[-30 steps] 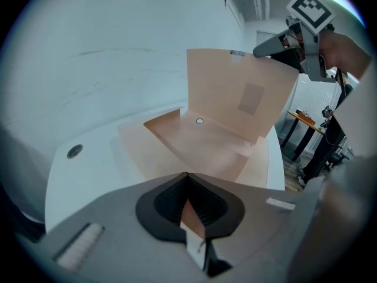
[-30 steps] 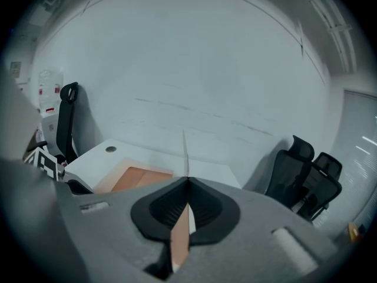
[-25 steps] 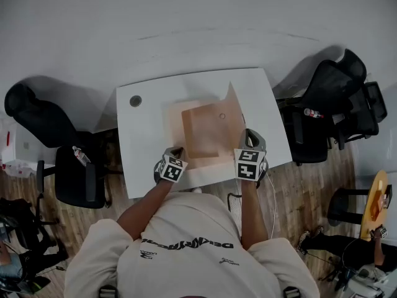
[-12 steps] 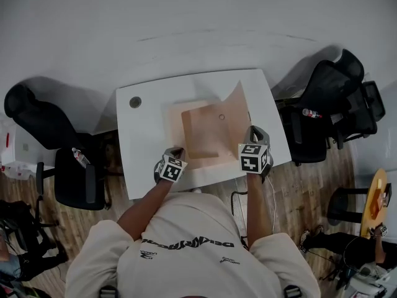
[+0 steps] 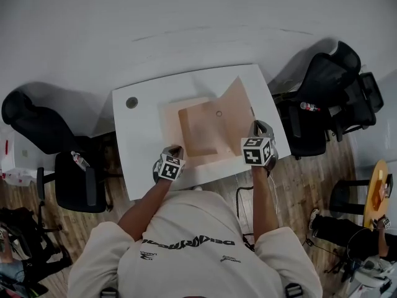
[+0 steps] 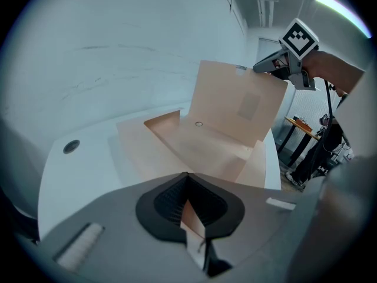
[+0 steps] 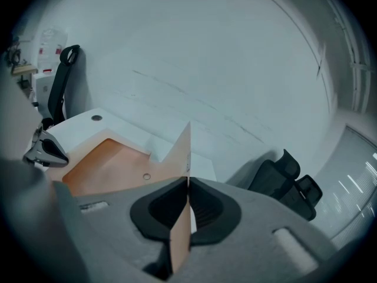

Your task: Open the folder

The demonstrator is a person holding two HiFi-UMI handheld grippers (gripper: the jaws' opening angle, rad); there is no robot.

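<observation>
Jaws of the right gripper (image 7: pixel 188 186), just opening, pinch the folder (image 7: pixel 112 158) edgewise.

The folder (image 5: pixel 205 129) looks like matt tan card on a smooth, faintly glossy white table (image 5: pixel 139 143) above a wood-plank floor (image 5: pixel 298 185), while the left gripper (image 6: pixel 188 187) and right gripper (image 7: pixel 188 190) look like matt grey plastic with ribbed black pads (image 7: pixel 206 208).

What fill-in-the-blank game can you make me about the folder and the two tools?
The folder lies on a ____ table. The right tool, jaws just opening slightly with the cover between them, holds it lifted while the left tool pins the near corner, so the folder is partly ____. The chairs beside the table are ____.
Missing words: white, open, black.
</observation>
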